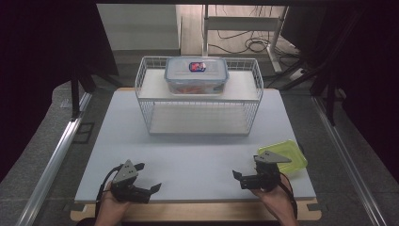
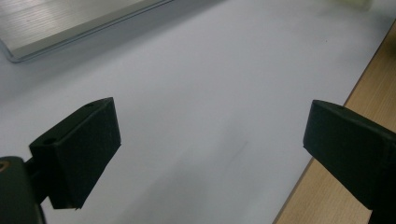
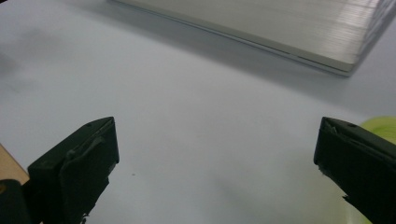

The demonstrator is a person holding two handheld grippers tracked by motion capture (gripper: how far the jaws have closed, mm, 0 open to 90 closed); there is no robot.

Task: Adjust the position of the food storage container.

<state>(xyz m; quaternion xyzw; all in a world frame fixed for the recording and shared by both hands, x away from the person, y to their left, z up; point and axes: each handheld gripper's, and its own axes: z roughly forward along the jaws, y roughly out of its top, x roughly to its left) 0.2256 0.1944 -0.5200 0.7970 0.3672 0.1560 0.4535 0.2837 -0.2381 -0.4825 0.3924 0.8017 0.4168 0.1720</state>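
Jaws spread wide on both grippers, holding nothing, bare pale surface (image 1: 197, 160) between them. Left gripper (image 1: 149, 178) low at the near left edge, held in a hand (image 1: 112, 209) rising from below, aimed right and slightly forward. Right gripper (image 1: 239, 178) low at the near right, gripped by the other hand (image 1: 277, 202), aimed left toward its partner. Just behind and right of it, touching or nearly so, a yellow-green lid (image 1: 291, 157) lying flat near the right edge, long axis slanting from near right to far left. Farther back, a white wire rack (image 1: 200, 96) with a lidded clear container (image 1: 196, 74) on its upper shelf.
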